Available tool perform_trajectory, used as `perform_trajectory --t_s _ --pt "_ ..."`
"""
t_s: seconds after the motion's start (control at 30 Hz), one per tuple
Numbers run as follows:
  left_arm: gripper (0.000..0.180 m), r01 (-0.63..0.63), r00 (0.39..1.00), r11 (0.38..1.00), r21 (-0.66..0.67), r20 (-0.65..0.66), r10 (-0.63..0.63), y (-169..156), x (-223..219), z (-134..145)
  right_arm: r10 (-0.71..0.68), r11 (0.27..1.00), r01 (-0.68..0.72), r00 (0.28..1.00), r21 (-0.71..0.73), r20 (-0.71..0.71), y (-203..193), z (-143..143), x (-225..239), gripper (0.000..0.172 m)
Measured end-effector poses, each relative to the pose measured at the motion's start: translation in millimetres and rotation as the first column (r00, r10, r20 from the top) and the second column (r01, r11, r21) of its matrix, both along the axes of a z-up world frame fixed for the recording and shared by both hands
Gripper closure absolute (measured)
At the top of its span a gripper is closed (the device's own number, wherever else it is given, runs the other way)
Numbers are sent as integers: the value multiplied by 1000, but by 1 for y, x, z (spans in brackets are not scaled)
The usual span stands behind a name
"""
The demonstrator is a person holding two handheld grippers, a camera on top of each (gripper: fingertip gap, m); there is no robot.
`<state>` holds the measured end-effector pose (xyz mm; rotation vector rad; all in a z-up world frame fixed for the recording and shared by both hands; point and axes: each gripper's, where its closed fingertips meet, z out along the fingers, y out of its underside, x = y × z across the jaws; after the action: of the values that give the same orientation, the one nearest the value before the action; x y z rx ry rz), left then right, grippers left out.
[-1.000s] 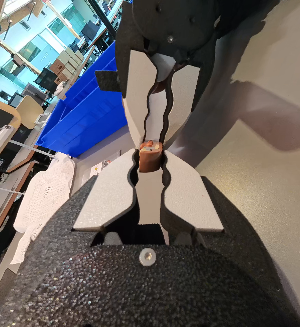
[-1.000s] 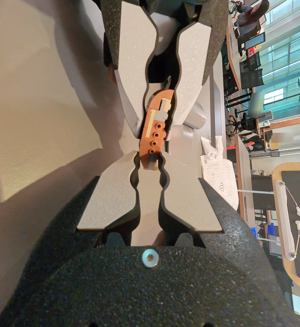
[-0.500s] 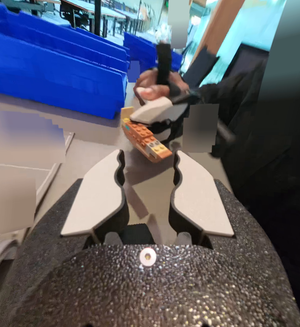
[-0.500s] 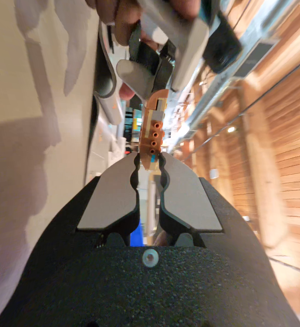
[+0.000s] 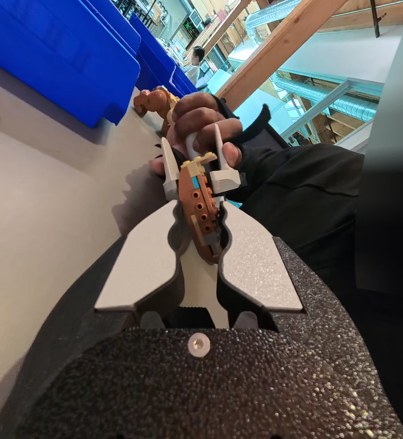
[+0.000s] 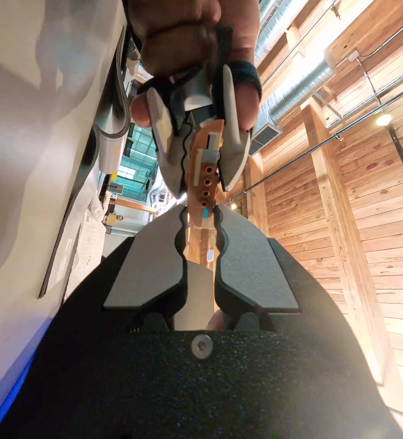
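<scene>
The brown brick-built piece (image 5: 197, 206) hangs in the air above the beige table (image 5: 41, 190), caught at both ends. The right gripper (image 6: 201, 213) pinches its tan-and-blue tip between narrow-set fingertips. The left gripper (image 5: 199, 209) takes the other, grey-capped end deeper between its fingers. Its right pad lies against the studded side, while its left pad looks to meet the smooth hull, though a sliver of shadow there makes full contact hard to confirm. The likeliest mishap, as I judge it, is the piece coming apart: it is built of several small bricks, and two grips twisting or pulling against each other could split a seam. The right gripper's hold is only on the very tip, so a sideways nudge could pivot the piece out and drop it to the table. The loose-looking tan plate at that tip could also snap off. Counted: two grippers, two hands, the right hand (image 5: 203, 118) and the left hand (image 6: 191, 35), and one brick-built piece. There is also one brown toy figure (image 5: 153, 98) standing far on the table, and at least two blue bins (image 5: 53, 59) at the far left
</scene>
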<state>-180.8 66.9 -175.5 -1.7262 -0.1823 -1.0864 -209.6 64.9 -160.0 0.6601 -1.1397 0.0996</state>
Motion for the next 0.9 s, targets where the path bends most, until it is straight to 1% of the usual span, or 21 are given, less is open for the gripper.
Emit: perform_trajectory --t_s 0.07,0.13,0.2,0.27,0.3,0.33,0.37,0.4,0.43,0.47,0.5,0.53,0.57,0.6,0.63,0.7,0.8,0.9 --pt "153 -4 1000 1000 2 -28 4 0 0 -1 5 1000 -4 1000 -21 12 1 1 0 151" --pt "154 -23 997 1000 7 -79 23 1 -3 -2 17 999 -15 999 -49 36 2 2 1 143" --pt "154 -61 987 998 26 -148 64 1 -10 -2 41 995 -34 996 -92 73 4 3 3 141" --pt "154 -125 958 991 44 -255 132 0 -22 -4 88 985 -66 987 -161 135 8 4 9 142" --pt "154 -156 934 986 50 -318 164 -1 -29 -5 123 974 -84 976 -210 181 9 3 12 144" --pt "154 -193 899 979 62 -389 202 -1 -36 -7 165 953 -90 955 -289 247 11 3 14 146" --pt "154 -218 858 973 78 -460 229 -1 -41 -7 217 917 -71 915 -394 341 13 1 14 148" --pt "154 -232 814 968 93 -526 246 -1 -44 -8 283 863 -19 846 -505 452 13 -2 12 148" --pt "154 -243 771 964 106 -581 259 0 -46 -8 362 792 63 753 -607 549 13 -5 8 144" --pt "154 -250 734 961 118 -625 267 1 -46 -9 445 714 164 645 -681 621 12 -8 4 137" --pt "154 -251 701 959 130 -659 273 2 -45 -8 532 637 266 528 -724 662 10 -11 -1 130" --pt "154 -251 669 957 145 -688 280 3 -45 -8 615 564 359 418 -744 668 9 -13 -4 125" --pt "154 -252 637 955 158 -715 287 4 -44 -7 688 497 434 331 -751 646 9 -14 -8 122" --pt "154 -250 608 954 166 -740 288 5 -43 -8 748 442 484 266 -755 609 10 -13 -10 122" --pt "154 -246 581 954 172 -762 287 5 -42 -8 789 404 515 222 -756 572 11 -12 -11 123" --pt "154 -231 539 957 174 -796 275 6 -40 -11 831 375 530 172 -760 529 11 -10 -11 127" --pt "155 -213 505 964 158 -827 247 8 -35 -17 842 390 511 139 -766 521 7 -9 -7 131" --pt "155 -192 485 970 149 -845 226 10 -30 -20 830 414 484 145 -771 538 3 -10 -4 140"
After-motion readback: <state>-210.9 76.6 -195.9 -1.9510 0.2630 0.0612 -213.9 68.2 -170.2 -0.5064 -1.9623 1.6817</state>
